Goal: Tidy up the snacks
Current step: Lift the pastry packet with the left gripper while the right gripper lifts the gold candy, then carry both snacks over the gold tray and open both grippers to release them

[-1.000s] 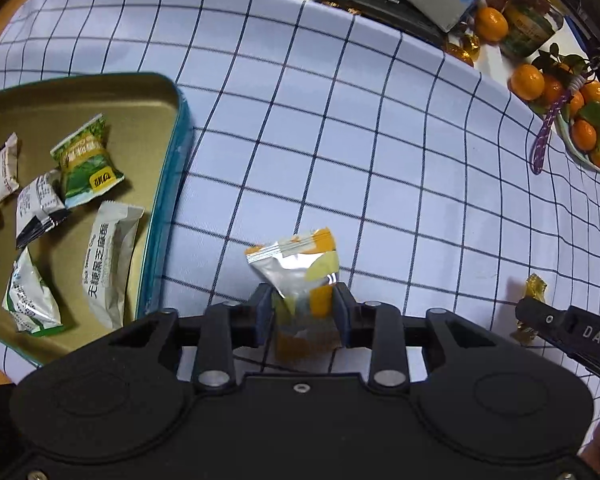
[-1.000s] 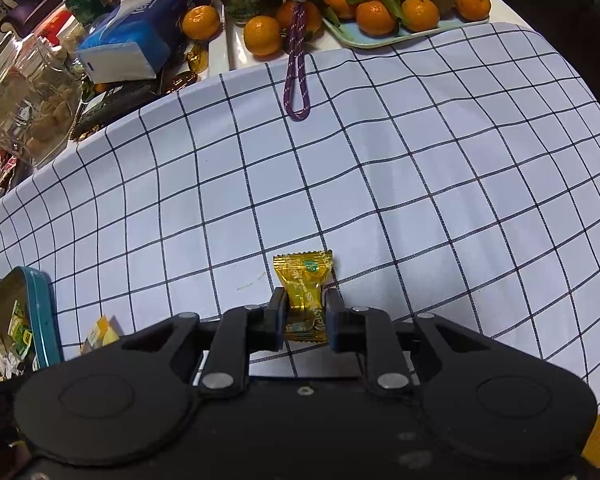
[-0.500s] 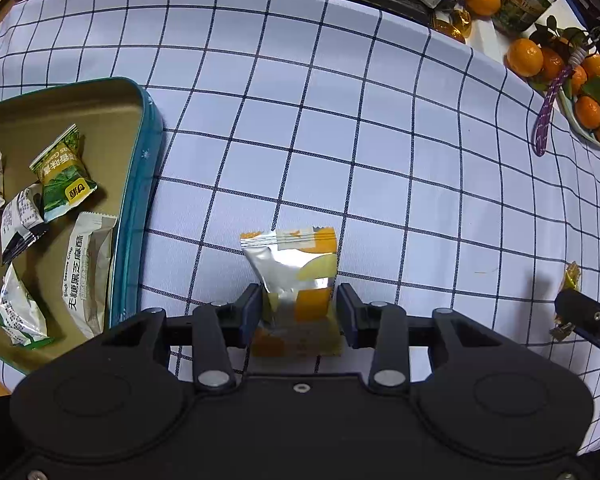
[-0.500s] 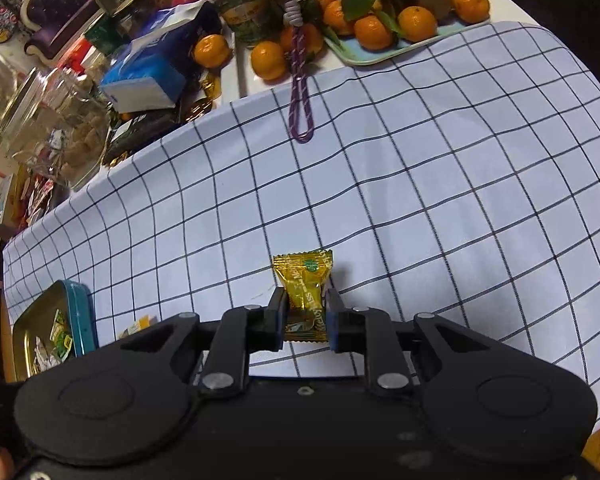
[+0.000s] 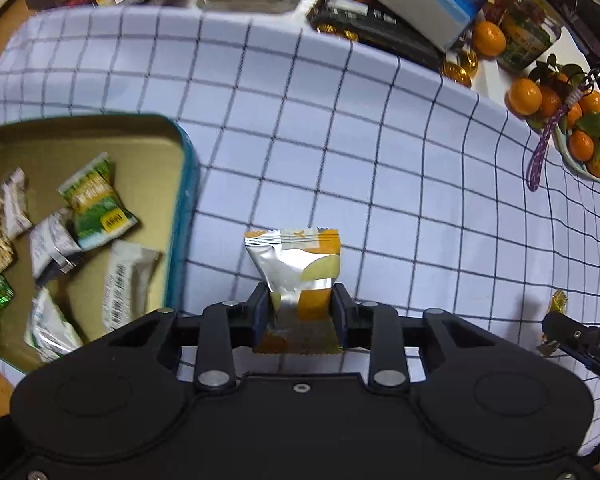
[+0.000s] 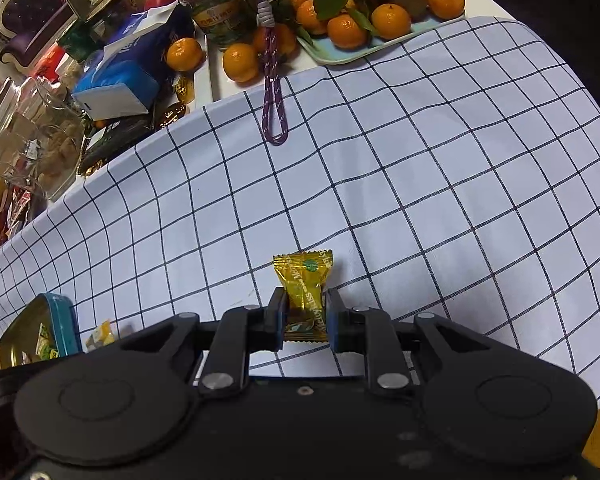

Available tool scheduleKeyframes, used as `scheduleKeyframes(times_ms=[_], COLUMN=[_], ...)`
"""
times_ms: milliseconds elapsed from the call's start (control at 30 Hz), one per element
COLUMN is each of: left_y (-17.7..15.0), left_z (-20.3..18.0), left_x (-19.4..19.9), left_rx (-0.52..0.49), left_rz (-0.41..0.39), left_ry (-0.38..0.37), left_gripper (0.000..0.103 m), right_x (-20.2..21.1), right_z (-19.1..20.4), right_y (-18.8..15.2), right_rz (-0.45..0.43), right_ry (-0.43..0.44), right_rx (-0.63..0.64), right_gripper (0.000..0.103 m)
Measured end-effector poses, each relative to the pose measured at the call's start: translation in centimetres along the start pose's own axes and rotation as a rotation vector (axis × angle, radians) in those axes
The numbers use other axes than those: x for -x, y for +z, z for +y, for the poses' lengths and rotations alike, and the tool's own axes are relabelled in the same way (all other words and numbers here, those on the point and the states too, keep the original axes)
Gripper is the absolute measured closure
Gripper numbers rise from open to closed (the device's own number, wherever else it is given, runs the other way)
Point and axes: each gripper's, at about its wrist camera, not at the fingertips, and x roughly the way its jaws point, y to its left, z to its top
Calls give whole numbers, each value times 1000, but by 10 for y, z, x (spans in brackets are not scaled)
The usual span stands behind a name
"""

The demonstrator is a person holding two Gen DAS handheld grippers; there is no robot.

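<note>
The left hand-held gripper [image 5: 299, 314] is closing its jaws on a silver-and-orange snack packet [image 5: 296, 276], whose long axis runs forward along the fingers. The open teal tin [image 5: 182, 216], already holding several wrapped snacks, lies just to the left, nearer this hand than the other, so the coming move is probably a short carry leftward. The right hand-held gripper [image 6: 304, 320] is clamped narrow on a gold-wrapped candy [image 6: 305, 288]. Beneath, the surface wears a checked cloth [image 5: 340, 152]; beyond lie mandarins [image 6: 364, 4] and clutter.
</note>
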Motion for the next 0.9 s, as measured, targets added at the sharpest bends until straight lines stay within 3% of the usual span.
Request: scheduleKeyframes(times_ms=[233,567,800,900], left_y=[3,11,17,17], left_z=[16,66,127,154], left_x=[25,56,65,66], left_rx=[-41,6,82,122], left_rz=[-92,-171,-174,-175], left_ry=[54,105,181,221], left_gripper=[63,63,62,62], right_x=[2,8,16,17], right_z=[25,75,117,138], right_y=[-1,-16,-54,-80], right_rz=[-4,-66,-157,-130], right_ry=[13,64,64,92], right_rx=[31,115,286,332], right_gripper=[81,81,81,81])
